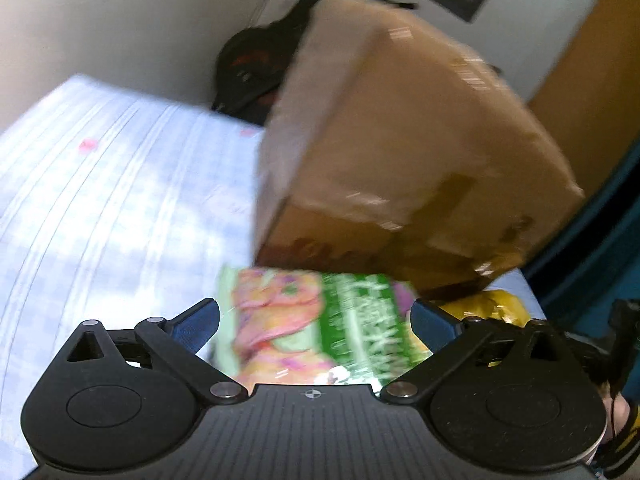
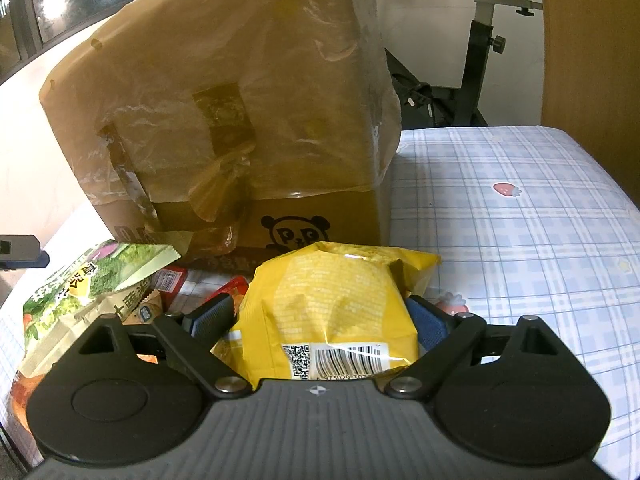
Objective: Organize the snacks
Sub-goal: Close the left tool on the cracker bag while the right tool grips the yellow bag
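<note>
Glossy yellow foil snack bag (image 2: 332, 312); matt cardboard box (image 2: 224, 120) under crinkled shiny plastic wrap; soft checked cloth sheet (image 2: 520, 216).

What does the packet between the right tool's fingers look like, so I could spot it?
Find the tall brown cardboard box on the checked sheet. In front of it lies a puffy yellow plastic snack bag, the only one showing a white barcode label, unlike the green vegetable-print packet beside it.

Left view motion-blurred: box (image 1: 400, 140) print and green bag (image 1: 316, 320) text unreadable. My right fingers (image 2: 428, 322) half hidden behind the yellow bag (image 2: 336, 312); its barcode digits cut off. Red packs (image 2: 228, 292) mostly buried, can't identify.
</note>
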`<state>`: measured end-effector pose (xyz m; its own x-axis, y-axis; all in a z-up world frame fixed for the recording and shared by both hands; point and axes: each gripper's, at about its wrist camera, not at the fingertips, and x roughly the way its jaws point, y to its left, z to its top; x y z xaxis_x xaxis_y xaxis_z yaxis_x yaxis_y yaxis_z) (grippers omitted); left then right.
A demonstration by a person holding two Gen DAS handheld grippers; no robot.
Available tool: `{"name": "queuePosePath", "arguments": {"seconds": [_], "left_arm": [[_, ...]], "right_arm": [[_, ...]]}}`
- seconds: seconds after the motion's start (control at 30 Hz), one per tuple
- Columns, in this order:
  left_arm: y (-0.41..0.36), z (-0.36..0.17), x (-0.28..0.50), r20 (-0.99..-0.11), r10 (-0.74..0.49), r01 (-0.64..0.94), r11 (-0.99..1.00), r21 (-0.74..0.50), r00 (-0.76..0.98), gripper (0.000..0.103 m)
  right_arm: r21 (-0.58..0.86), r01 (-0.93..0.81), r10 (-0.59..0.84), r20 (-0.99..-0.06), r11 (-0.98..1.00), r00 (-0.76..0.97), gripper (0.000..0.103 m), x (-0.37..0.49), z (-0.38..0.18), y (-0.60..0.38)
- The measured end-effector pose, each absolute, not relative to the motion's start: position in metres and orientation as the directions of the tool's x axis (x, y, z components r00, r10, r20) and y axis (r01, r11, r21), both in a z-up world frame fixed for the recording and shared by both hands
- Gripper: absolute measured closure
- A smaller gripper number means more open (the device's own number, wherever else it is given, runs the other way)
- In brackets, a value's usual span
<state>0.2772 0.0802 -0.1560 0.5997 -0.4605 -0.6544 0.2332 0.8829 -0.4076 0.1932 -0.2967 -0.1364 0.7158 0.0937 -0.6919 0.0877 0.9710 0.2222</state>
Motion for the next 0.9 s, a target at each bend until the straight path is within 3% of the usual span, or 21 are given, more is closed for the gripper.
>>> {"name": "queuePosePath", "arguments": {"seconds": [0.2,0.73,0.9], "left_arm": [[0.093,-0.178,0.279,-0.688,-0.457,0.16,0.877,-0.453,0.563,0.0],[0.086,-0.199,0.278,-0.638,-0.583,0.139,0.783,-0.606,0.503,0.001],[0.08,-0.193,0.274,-0.634,-0.568,0.175,0.801,-0.573,0.525,0.011]], "right_arm": [[0.226,0.087,0.097,-0.692,0.97,0.715,0.009,0.194,-0.136,-0.297],[0.249,0.091,0.111,-0.69,0.964,0.716,0.009,0.193,-0.14,-0.299],[0.252,0.086,0.117,-0.691,0.964,0.714,0.011,0.193,-0.141,-0.297]]}}
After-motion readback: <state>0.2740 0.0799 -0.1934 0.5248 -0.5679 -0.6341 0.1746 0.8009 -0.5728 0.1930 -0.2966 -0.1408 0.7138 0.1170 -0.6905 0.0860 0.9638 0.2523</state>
